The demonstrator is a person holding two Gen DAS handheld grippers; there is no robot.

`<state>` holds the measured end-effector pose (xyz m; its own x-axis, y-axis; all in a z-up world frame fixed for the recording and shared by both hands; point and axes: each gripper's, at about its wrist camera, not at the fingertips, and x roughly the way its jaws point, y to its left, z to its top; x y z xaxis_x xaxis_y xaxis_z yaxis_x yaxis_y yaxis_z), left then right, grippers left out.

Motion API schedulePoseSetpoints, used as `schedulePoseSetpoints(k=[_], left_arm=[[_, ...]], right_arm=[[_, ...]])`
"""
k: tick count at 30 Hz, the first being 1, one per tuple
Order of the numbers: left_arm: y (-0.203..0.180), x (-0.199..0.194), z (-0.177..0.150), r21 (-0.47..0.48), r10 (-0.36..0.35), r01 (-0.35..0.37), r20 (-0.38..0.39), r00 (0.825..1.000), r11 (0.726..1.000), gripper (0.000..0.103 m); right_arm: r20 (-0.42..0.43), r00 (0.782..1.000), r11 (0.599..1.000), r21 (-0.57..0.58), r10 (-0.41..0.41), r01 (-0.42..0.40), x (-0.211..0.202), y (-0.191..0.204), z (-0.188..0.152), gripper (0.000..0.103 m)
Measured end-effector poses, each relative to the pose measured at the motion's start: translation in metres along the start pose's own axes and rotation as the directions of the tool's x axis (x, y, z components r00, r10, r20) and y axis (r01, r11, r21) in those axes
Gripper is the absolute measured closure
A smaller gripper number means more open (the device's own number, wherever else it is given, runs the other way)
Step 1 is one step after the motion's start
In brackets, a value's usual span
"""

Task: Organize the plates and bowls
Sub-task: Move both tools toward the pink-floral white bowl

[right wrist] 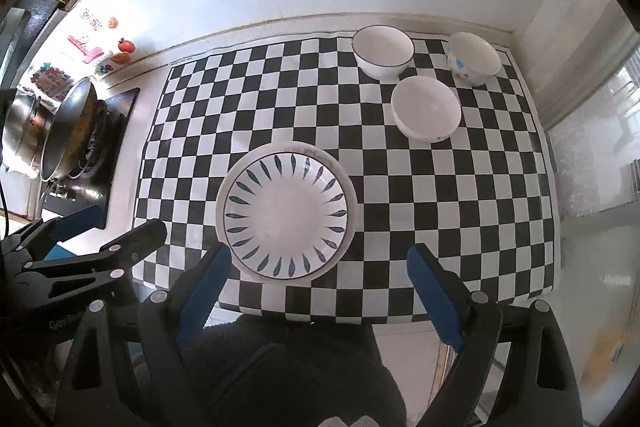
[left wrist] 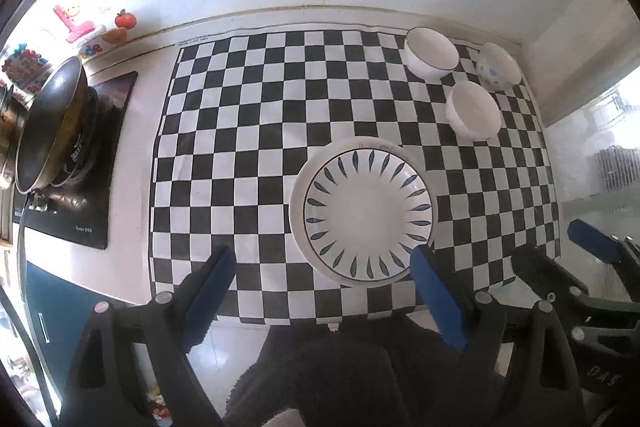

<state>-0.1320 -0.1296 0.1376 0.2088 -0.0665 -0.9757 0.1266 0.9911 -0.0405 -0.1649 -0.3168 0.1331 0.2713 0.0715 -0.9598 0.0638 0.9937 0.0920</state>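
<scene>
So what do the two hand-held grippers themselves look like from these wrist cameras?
Both match: the left hand-held gripper and the right hand-held gripper each have black plastic finger arms with round silver-grey pivot pins and flat blue pads on the inner faces. Pale lettering is printed on the black frames, too blurred to read. Dark fuzzy fabric, apparently clothing, shows below them.

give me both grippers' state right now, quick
left gripper: open, holding nothing
right gripper: open, holding nothing
</scene>
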Motion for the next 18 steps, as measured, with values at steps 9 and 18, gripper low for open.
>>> schedulePoseSetpoints(k=[9,18], left_arm=[[0.007,0.004,0.015,0.031,-0.043,0.043,0.016,0.999,0.999,0.014],[-0.013,0.036,0.074,0.075,-0.125,0.119,0.081,0.989,0.990,0.014]], right_arm=[[0.033,0.996,0.994,0.079,0.078,-0.080,0.011,0.000,0.010,0.008],[0.110,0.986,0.952,0.266,0.125,-0.150,0.041,-0.074,0.037,0.008]])
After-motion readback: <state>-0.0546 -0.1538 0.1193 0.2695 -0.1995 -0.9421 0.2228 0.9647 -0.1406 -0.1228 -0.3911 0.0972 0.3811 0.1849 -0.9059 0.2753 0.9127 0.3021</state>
